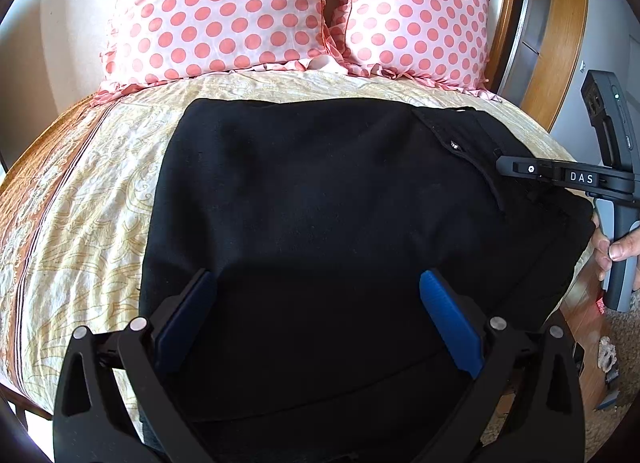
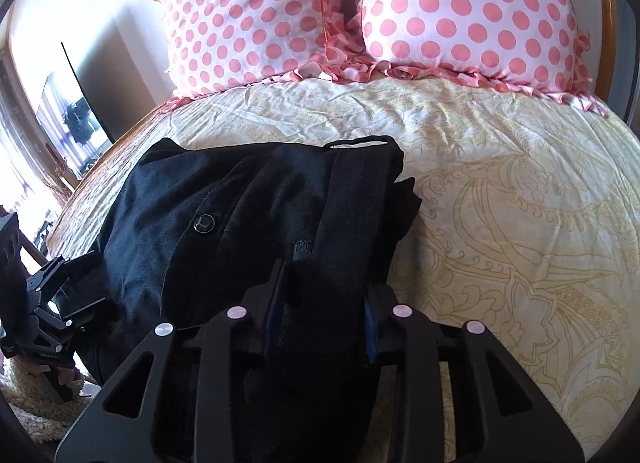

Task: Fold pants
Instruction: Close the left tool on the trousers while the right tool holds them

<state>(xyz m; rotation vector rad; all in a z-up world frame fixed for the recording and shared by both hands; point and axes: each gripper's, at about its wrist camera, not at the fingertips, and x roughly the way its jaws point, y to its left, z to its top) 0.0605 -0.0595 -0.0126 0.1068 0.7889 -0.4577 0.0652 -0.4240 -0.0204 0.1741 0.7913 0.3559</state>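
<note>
Left wrist view. The black pants point(image 1: 320, 223) lie folded into a broad rectangle on the cream patterned bedspread point(image 1: 100, 203), near the front edge of the bed. The left tongs point(image 1: 320, 287) hover over the near part of the pants with their blue pads point(image 1: 452, 323) spread wide; nothing lies between them but the flat cloth below, and they have hold of nothing. At the right edge of the pants, the right tongs point(image 1: 508, 167) reach in from the right, their tip resting at the waistband beside a small metal button point(image 1: 454, 145). A hand point(image 1: 612, 247) grips the handle of these tongs. Two pink dotted pillows point(image 1: 224, 11) stand side by side at the far end of the bed, against a wooden headboard point(image 1: 508, 23).

Right wrist view. The pants point(image 2: 248, 215) fill the left and centre of the scene, with the waistband end nearest and a dark round button point(image 2: 204, 222) showing on the left part. The right tongs point(image 2: 324, 303) are narrowed around a raised fold of the black cloth, which fills the gap between the two fingers; the tongs have this fold in their grasp. The bedspread point(image 2: 500, 203) lies bare to the right of the pants. The left tongs point(image 2: 68, 295) appear at the far left edge, just beside the pants. The pillows point(image 2: 460, 11) stand at the far end.
</note>
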